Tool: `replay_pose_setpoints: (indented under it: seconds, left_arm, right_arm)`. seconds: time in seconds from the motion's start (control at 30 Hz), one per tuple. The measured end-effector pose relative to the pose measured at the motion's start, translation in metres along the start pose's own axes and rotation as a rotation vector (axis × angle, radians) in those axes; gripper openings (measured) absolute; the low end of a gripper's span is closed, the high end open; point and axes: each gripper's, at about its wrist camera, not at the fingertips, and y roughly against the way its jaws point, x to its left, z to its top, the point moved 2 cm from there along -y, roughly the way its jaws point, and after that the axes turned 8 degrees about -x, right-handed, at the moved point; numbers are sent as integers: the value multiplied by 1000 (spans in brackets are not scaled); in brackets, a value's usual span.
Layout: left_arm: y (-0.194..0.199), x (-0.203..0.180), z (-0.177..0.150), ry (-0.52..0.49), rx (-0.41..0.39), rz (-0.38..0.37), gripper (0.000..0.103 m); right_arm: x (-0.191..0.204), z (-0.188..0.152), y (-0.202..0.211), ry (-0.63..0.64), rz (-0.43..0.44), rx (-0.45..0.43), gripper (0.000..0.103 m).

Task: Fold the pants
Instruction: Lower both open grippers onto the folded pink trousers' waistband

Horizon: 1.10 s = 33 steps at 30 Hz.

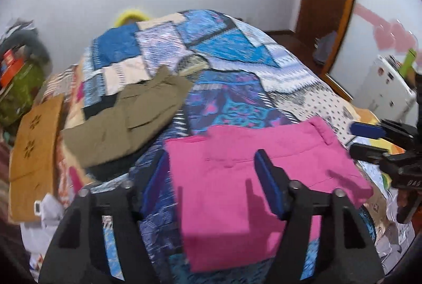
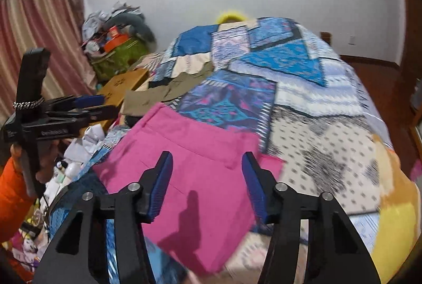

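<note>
A: Nearest the lens in the left wrist view is the left gripper, its 2 blue pads apart, with nothing pinched between them. Under it lie the pink pants.

B: Folded?

A: Folded into a rough rectangle, flat on the patchwork bedspread, near the bed's front edge. The waistband with a belt loop runs along the far side.

B: And the other claw?

A: The right gripper hangs above the same pink pants, jaws parted, empty. Neither pad touches the cloth as far as the blur lets me judge.

B: Anything else on the bed?

A: An olive garment lies further back to the left, well apart from the pink pants. Beside the bed stands a brown cardboard box. From the right wrist view, an orange sleeve shows by the hand holding the left gripper.
</note>
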Motion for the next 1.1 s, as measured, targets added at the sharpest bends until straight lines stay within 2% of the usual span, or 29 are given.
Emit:
replay_pose_setpoints:
  seconds: [0.07,0.13,0.27,0.3,0.53,0.67,0.9,0.97,1.1]
  left_arm:
    - [-14,-10,-1,-24,31,-29,50]
    - [-30,-19,-6,-50,70,-51,46]
    - [-56,-29,-28,-104,151,-44,47]
    - [-54,-29,-31,-104,136,-45,47]
    - [-33,-25,-50,-135,121,-48,49]
    - [-20,-11,-59,-77,123,-67,50]
    - [-8,7,-75,-61,148,-22,51]
    - [-4,12,-79,-58,148,-10,56]
    - [0,23,-87,-74,172,53,56]
  right_arm:
    - [5,0,-15,23,10,27,43]
    - [6,-3,-28,29,24,61,41]
    - [8,-17,-55,60,48,184,44]
    - [11,-22,-57,90,47,201,44]
    - [9,-33,-38,91,55,189,42]
    - [3,-41,-24,65,26,176,42]
    - [-5,-51,-3,15,-29,148,42]
    - [-9,-53,2,-6,-38,143,43]
    - [-20,-57,12,-38,-79,142,43]
